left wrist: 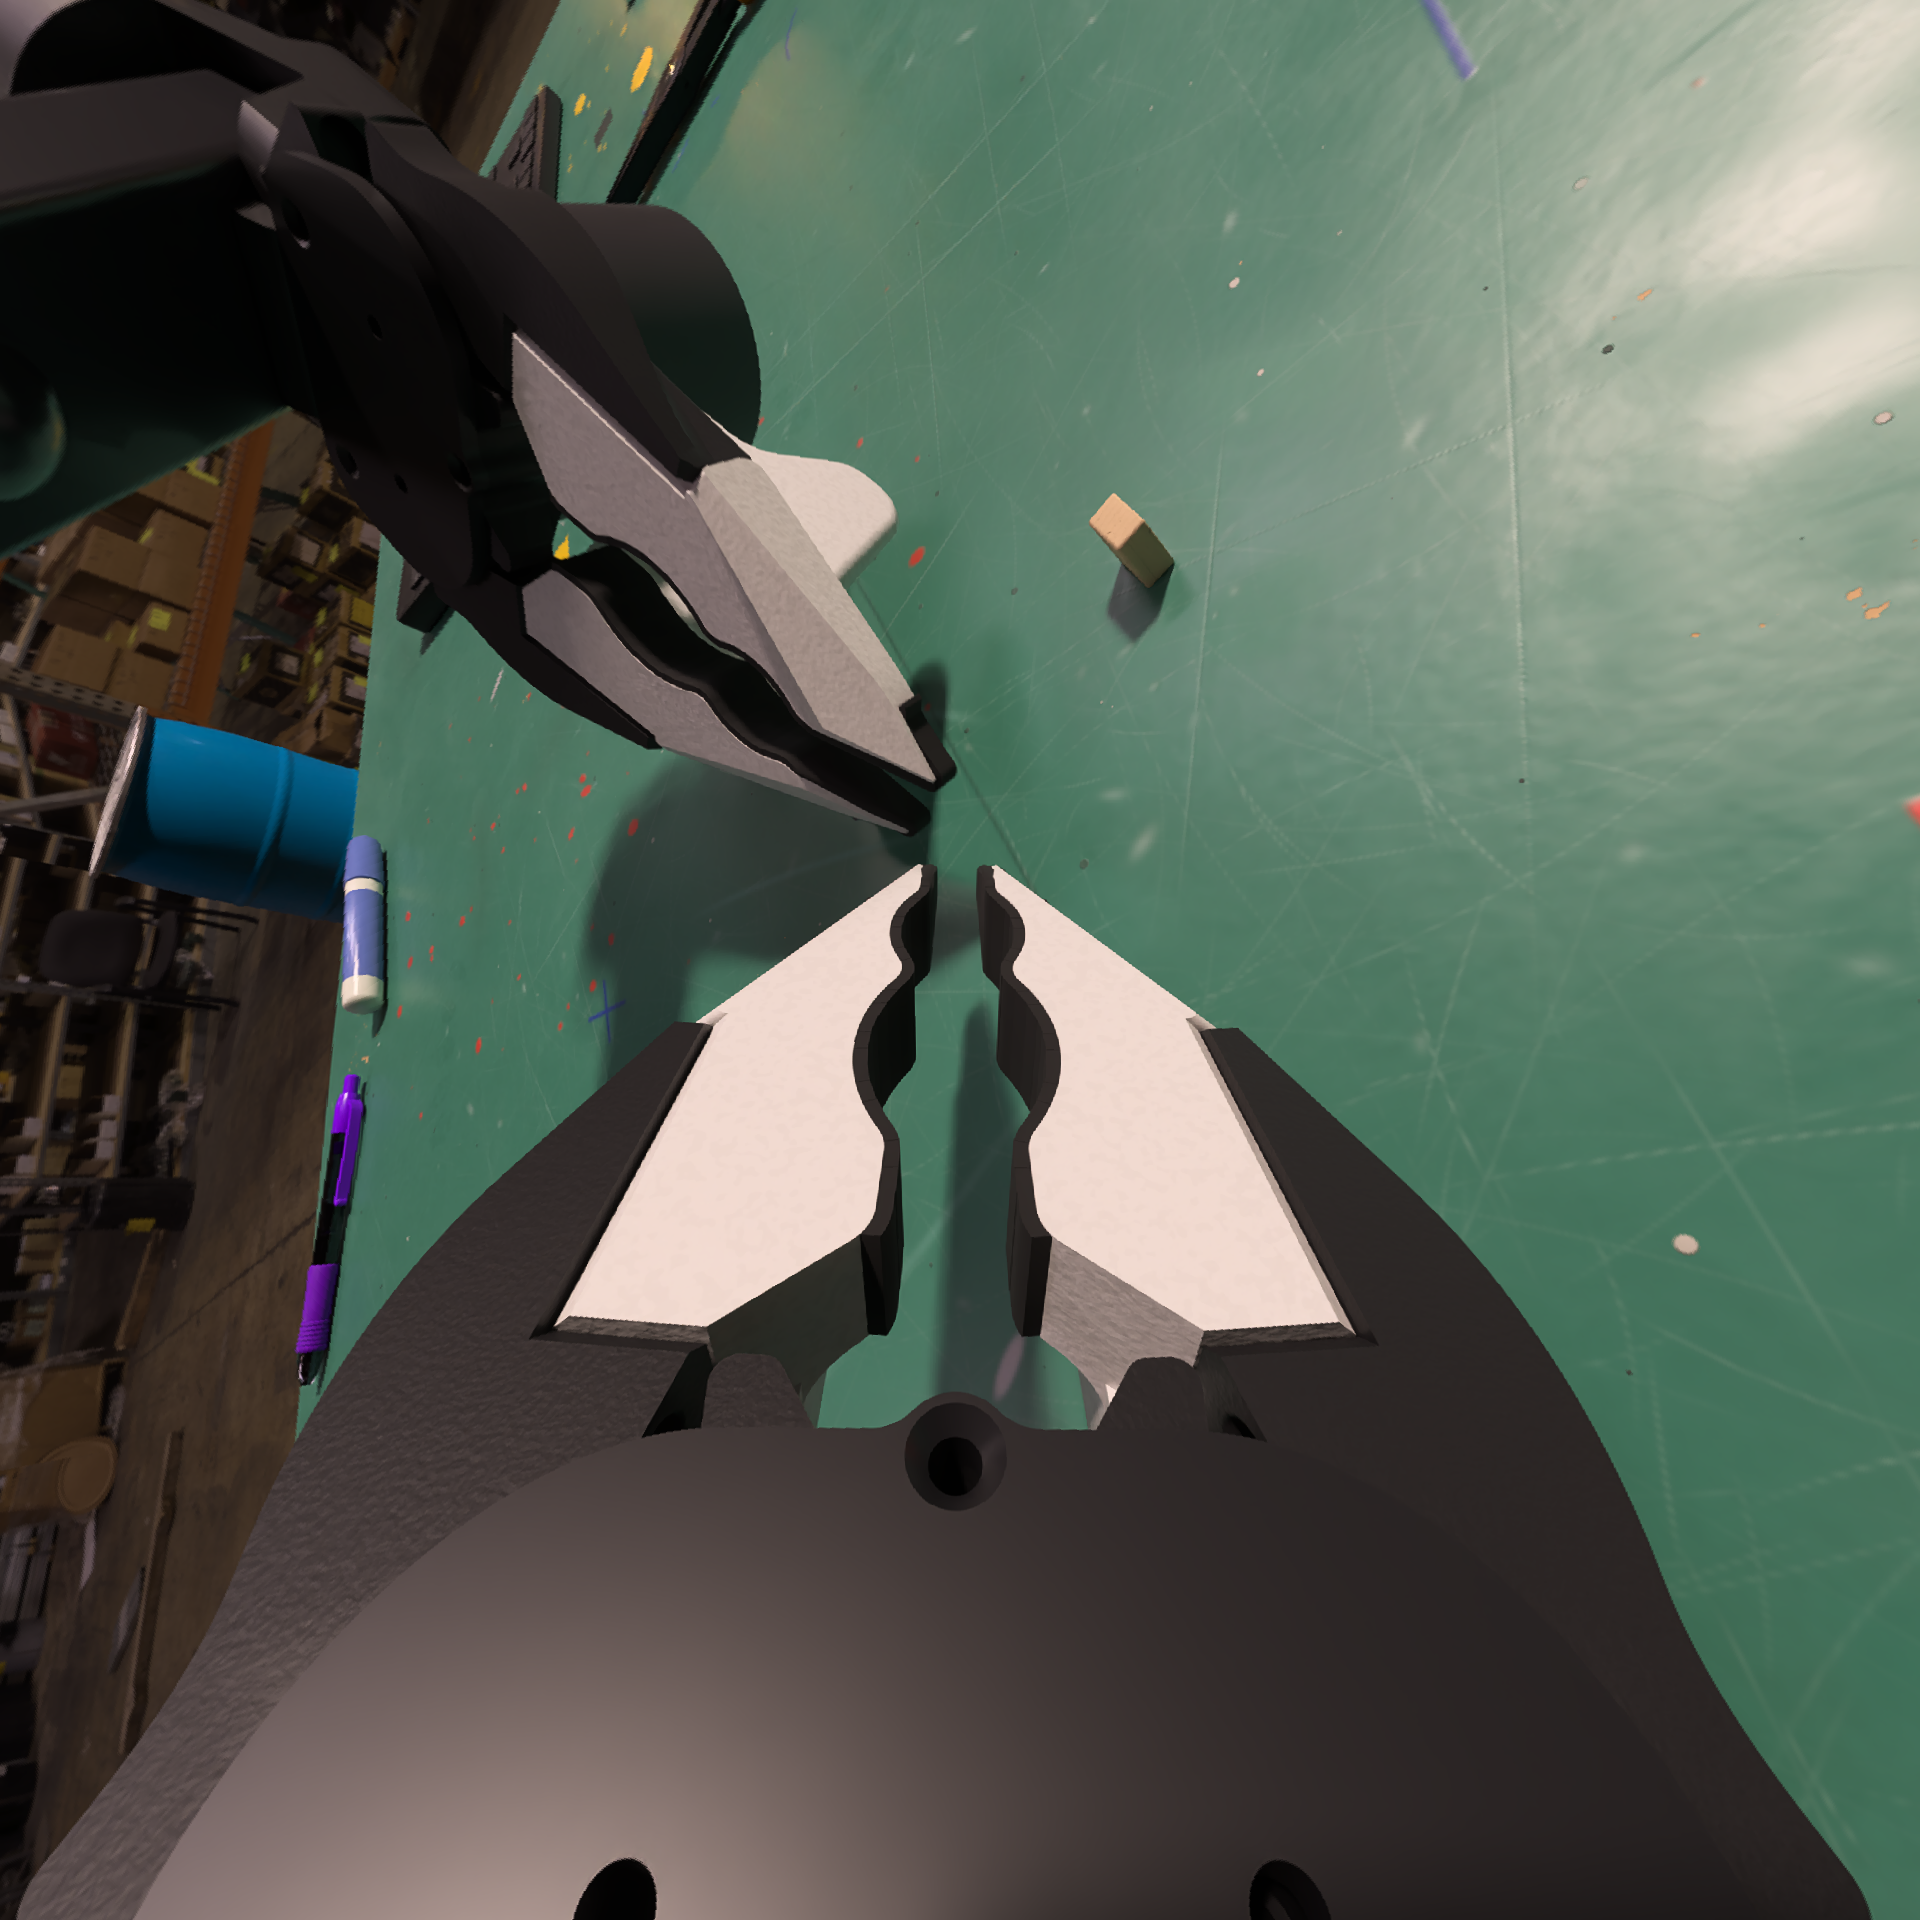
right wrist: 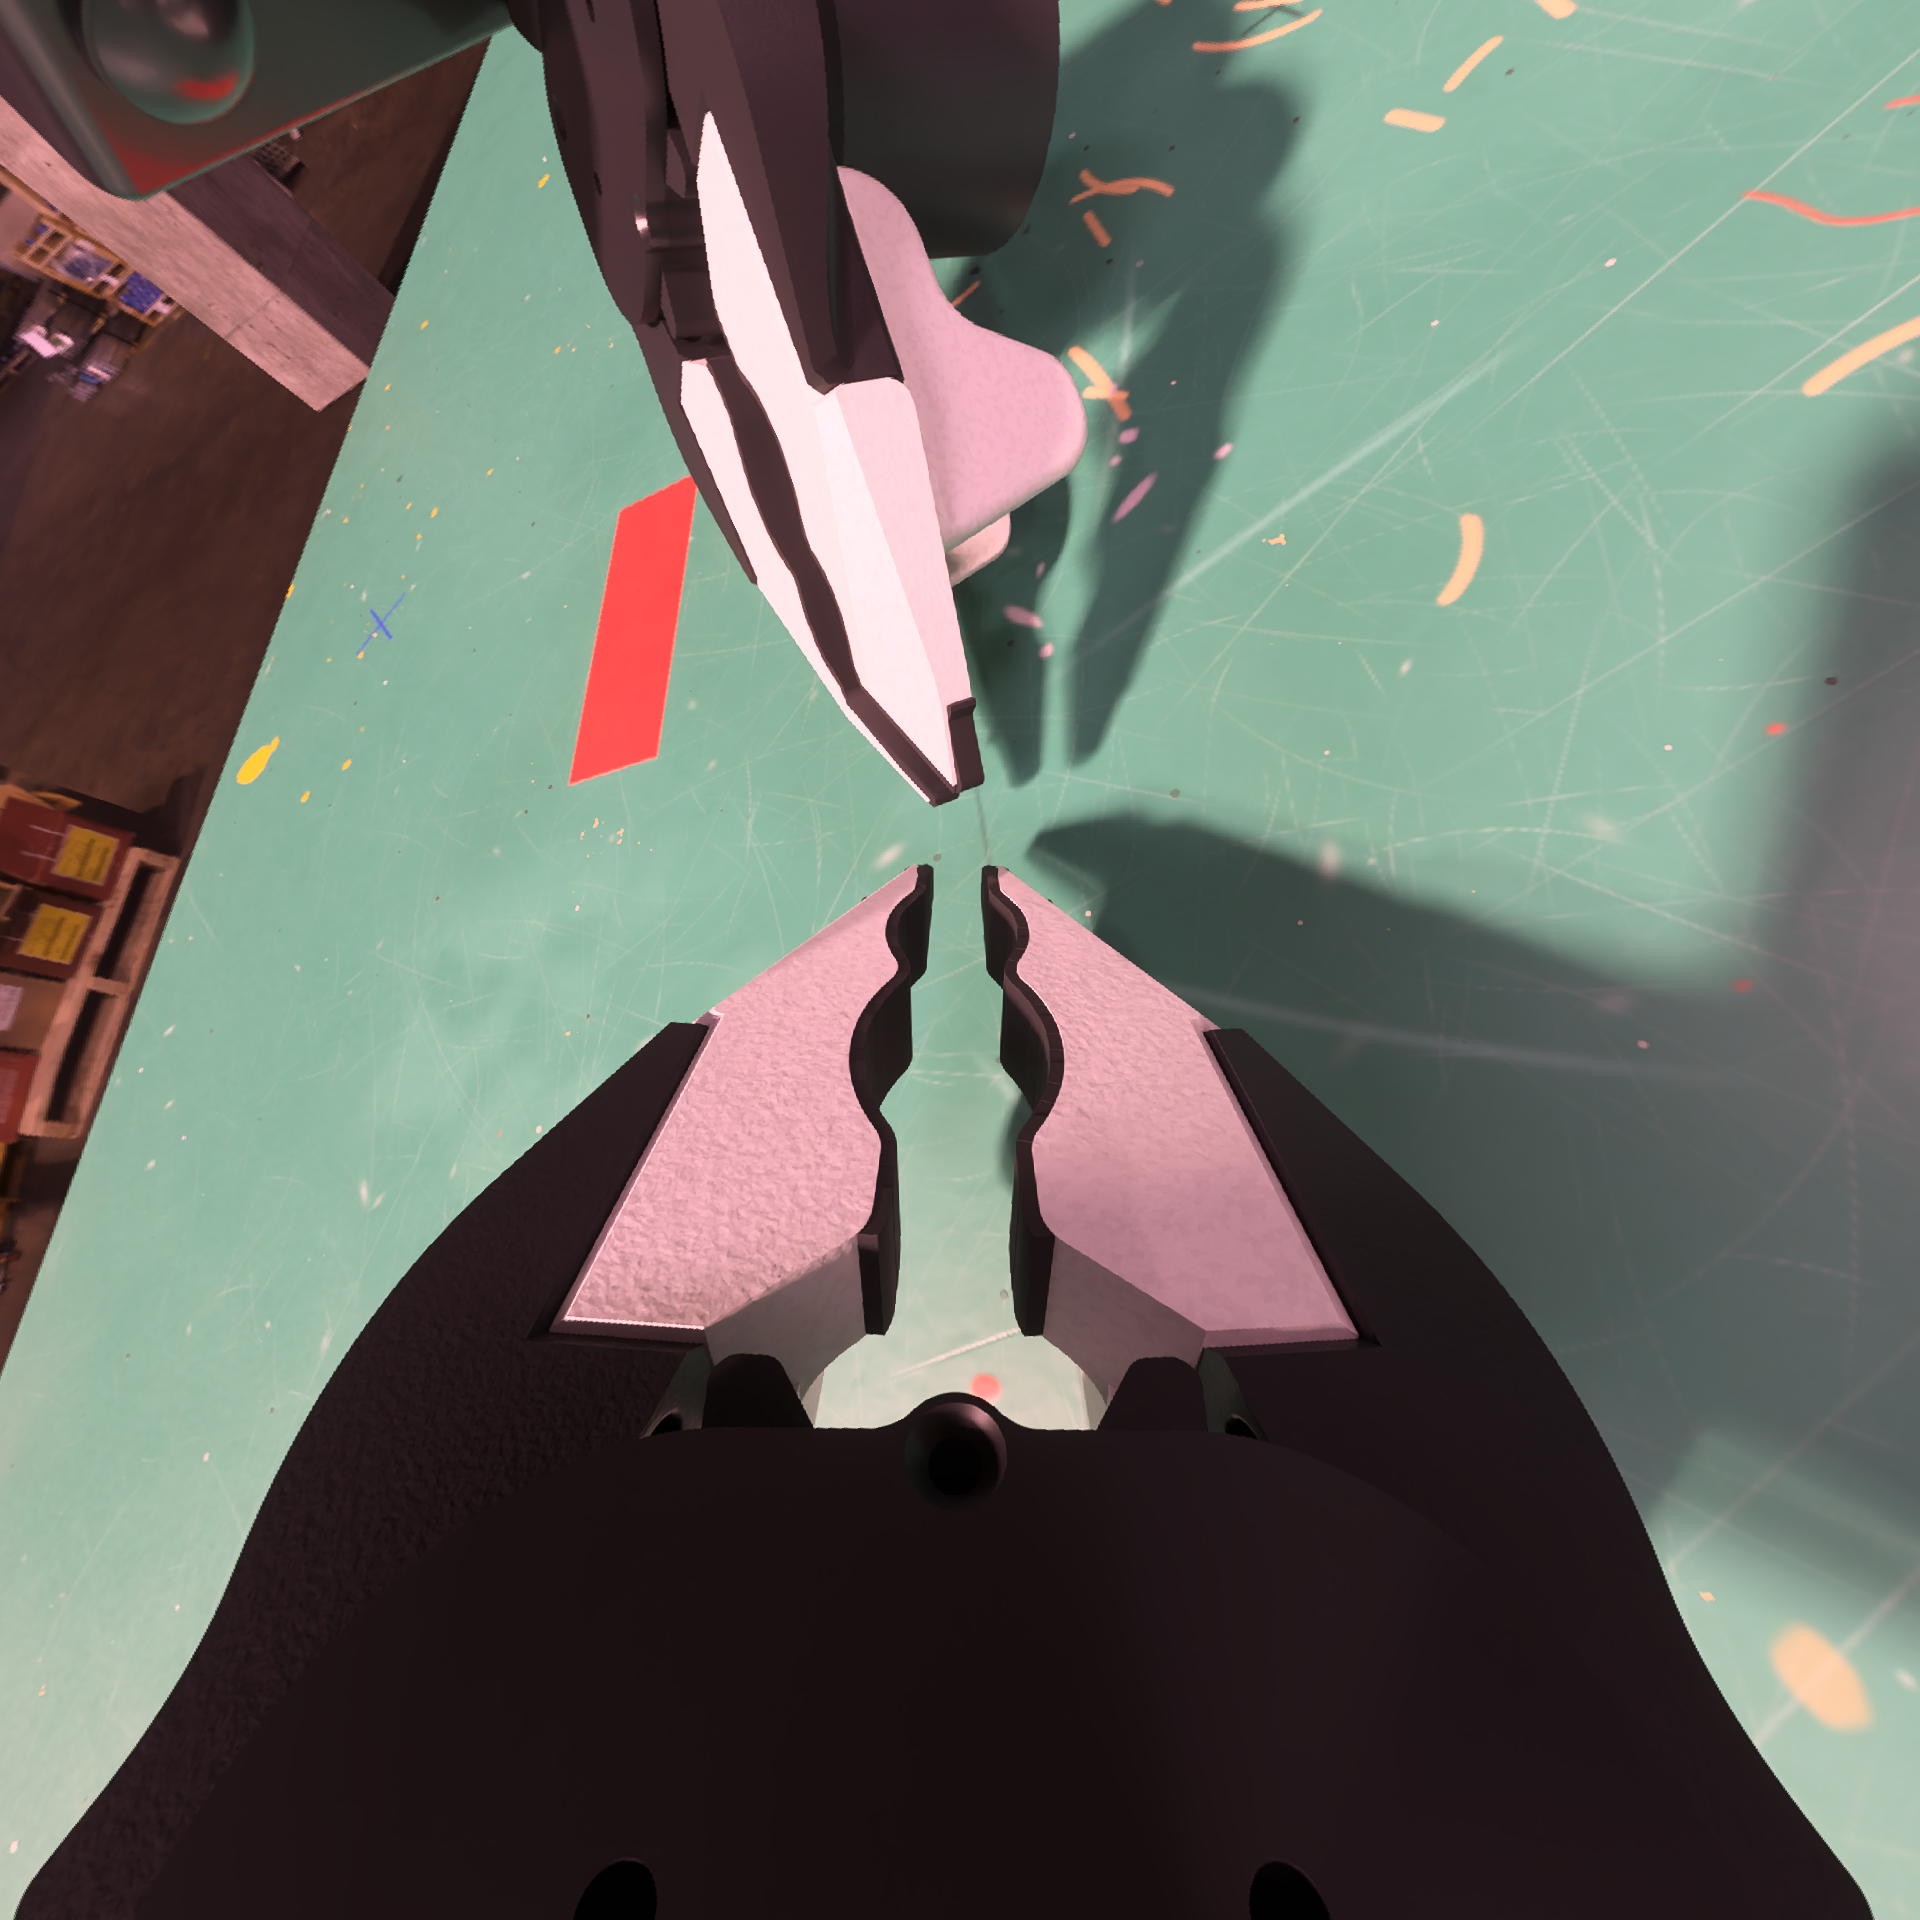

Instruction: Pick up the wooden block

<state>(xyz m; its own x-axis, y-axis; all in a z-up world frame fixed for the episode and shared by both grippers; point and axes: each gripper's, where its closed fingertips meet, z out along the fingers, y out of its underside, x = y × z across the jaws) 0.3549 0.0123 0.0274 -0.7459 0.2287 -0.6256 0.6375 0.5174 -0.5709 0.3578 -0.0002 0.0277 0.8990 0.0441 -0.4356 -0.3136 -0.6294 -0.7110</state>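
The wooden block (left wrist: 1130, 538) is a small tan brick lying on the green table (left wrist: 1455, 831), ahead and a little right of my left gripper (left wrist: 956, 881). The left gripper's jaws stand almost together with only a thin slit between them, and they hold nothing. My right gripper (left wrist: 920, 795) comes in from the upper left, tip to tip with the left one, left of the block. In the right wrist view my right gripper (right wrist: 957, 878) is likewise nearly closed and empty, facing the left gripper (right wrist: 951, 779). The block does not show in that view.
A blue and white glue stick (left wrist: 362, 925) and a purple pen (left wrist: 332, 1216) lie near the table's left edge. A blue drum (left wrist: 229, 810) stands beyond that edge. A red strip (right wrist: 634, 634) is flat on the table in the right wrist view.
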